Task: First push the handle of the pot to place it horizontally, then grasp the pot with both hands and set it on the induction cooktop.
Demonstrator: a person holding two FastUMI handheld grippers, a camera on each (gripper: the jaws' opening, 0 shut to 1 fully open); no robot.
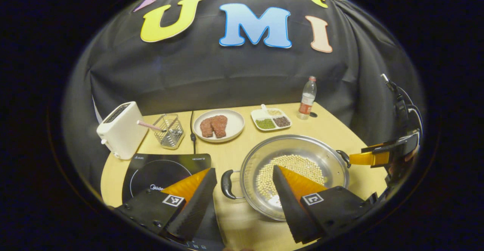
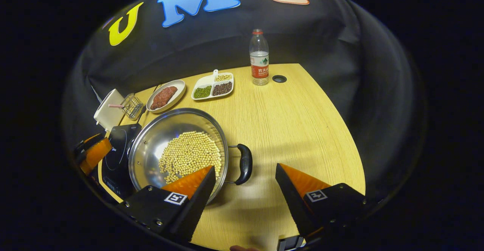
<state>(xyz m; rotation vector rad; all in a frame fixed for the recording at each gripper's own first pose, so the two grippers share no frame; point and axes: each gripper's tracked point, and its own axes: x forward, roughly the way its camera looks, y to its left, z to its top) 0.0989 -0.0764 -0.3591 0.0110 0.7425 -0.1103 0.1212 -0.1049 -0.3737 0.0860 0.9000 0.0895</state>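
A steel pot (image 1: 321, 156) holding soybeans (image 1: 298, 164) stands on the wooden table, just right of the black induction cooktop (image 1: 159, 168). Its two black handles lie left (image 1: 227, 185) and right (image 1: 343, 157). My left gripper (image 1: 244, 168) is open, and the left handle shows between its fingers. In the right gripper view, the pot (image 2: 159, 134) sits left of centre beside the cooktop (image 2: 117, 149). There my right gripper (image 2: 245, 166) is open with the right handle (image 2: 245, 164) between its fingers. Each view also catches the other gripper, the right one (image 1: 374, 156) and the left one (image 2: 92, 151).
Along the back stand a white toaster (image 1: 121, 130), a wire basket (image 1: 170, 130), a plate of meat (image 1: 218, 125), a divided dish of beans (image 1: 271, 119) and a water bottle (image 1: 308, 98). A black cable (image 1: 193, 130) runs to the cooktop. Bare table (image 2: 302, 122) lies right of the pot.
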